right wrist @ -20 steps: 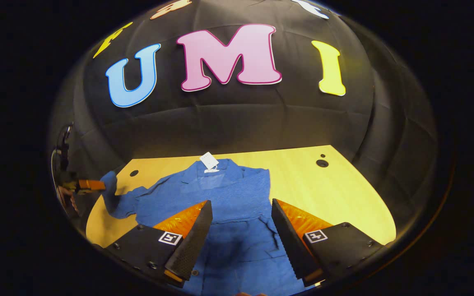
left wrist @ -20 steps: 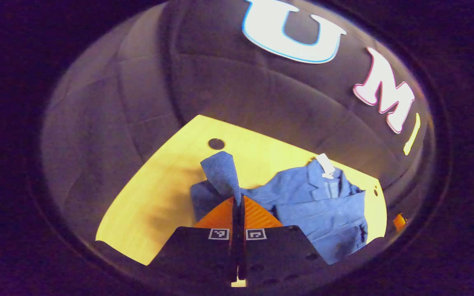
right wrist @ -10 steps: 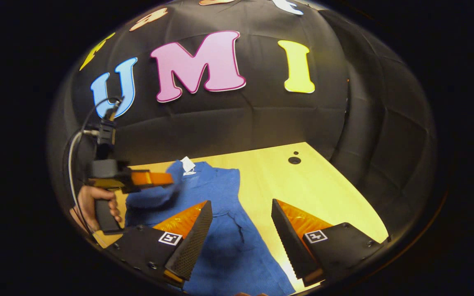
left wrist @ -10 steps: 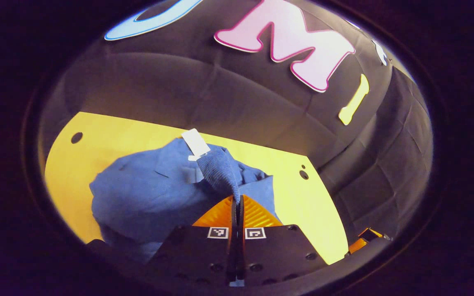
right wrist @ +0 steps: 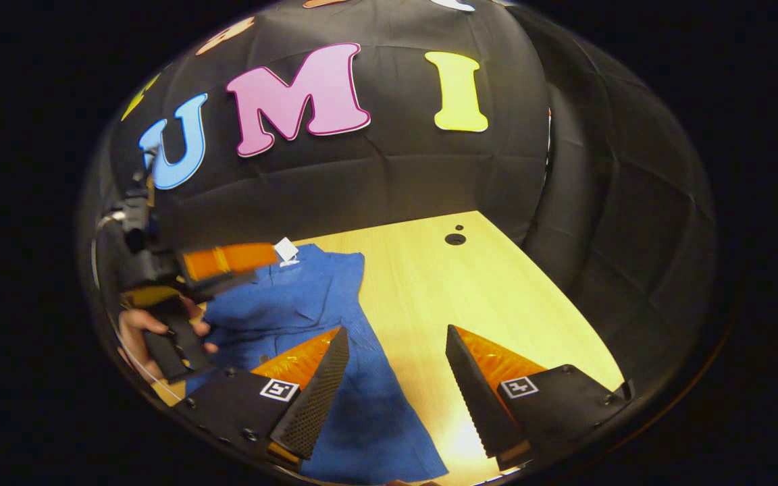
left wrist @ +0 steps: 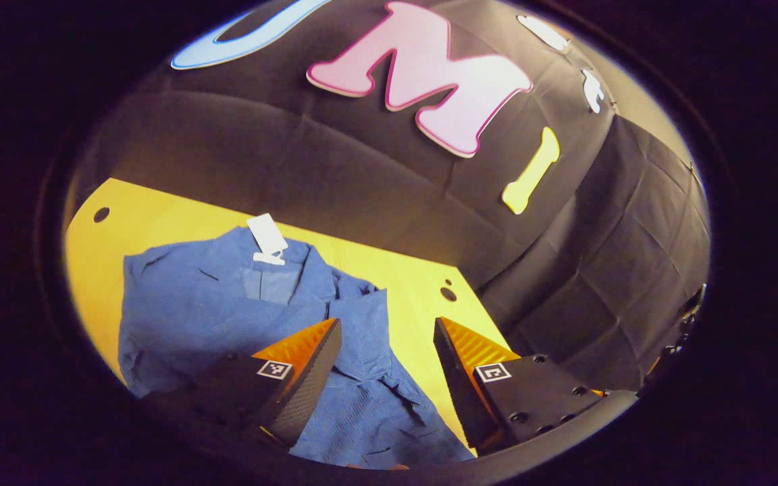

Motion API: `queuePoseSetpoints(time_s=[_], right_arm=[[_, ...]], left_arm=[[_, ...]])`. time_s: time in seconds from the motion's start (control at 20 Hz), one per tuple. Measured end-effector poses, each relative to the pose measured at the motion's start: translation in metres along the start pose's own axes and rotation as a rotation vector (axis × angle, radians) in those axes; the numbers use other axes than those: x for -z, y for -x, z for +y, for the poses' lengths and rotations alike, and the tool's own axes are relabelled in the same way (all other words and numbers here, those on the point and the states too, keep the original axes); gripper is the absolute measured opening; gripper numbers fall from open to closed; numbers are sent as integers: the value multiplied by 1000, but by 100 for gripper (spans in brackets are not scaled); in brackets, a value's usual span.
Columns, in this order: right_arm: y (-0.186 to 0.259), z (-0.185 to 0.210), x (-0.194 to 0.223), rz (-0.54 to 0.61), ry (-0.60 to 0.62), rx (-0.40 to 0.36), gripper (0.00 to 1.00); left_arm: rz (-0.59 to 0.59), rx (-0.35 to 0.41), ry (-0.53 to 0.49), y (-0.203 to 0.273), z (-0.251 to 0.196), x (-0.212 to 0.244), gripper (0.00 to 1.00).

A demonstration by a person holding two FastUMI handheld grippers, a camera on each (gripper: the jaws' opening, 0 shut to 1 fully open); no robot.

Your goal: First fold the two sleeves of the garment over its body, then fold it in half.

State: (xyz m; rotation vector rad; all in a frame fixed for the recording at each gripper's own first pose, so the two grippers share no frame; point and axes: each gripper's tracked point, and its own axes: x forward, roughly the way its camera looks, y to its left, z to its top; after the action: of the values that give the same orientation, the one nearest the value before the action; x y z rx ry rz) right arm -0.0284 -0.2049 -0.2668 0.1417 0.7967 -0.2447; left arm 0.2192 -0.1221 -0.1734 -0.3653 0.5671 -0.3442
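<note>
Left gripper view takes in one wooden counter (left wrist: pixel 423 297) with one blue garment (left wrist: pixel 227 317) lying flat on it, a single white tag (left wrist: pixel 267 236) at its collar. Two round holes (left wrist: pixel 448 294) show in the counter here, one near each far corner. The left tongs (left wrist: pixel 387 374) hover spread apart above the garment's right edge, gripping nothing; half a second ago they were pinched on a sleeve end, which now lies over the body. In the right gripper view the right tongs (right wrist: pixel 392 391) hang parted too, over the garment's edge and bare counter, as before, while the left tongs, held by a hand (right wrist: pixel 134 329), have moved nearer the collar.
</note>
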Motion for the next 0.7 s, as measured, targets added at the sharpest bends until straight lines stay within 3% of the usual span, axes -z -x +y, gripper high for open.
queuePoseSetpoints(time_s=[0.1, 0.2, 0.35, 0.5, 0.7], right_arm=[[17, -3, 20, 28, 1, 20, 93], [31, -2, 49, 83, -5, 45, 92], [51, 10, 103, 219, -23, 41, 93], [59, 5, 152, 317, 51, 84, 93], [59, -9, 195, 413, 79, 127, 93]], left_arm=[[-66, -23, -53, 66, 5, -2, 83], [-37, -77, -102, 130, 20, 24, 83], [162, -199, -107, 205, 64, 109, 82], [354, -338, -52, 265, 116, 200, 83], [472, -478, 53, 317, 161, 274, 83]])
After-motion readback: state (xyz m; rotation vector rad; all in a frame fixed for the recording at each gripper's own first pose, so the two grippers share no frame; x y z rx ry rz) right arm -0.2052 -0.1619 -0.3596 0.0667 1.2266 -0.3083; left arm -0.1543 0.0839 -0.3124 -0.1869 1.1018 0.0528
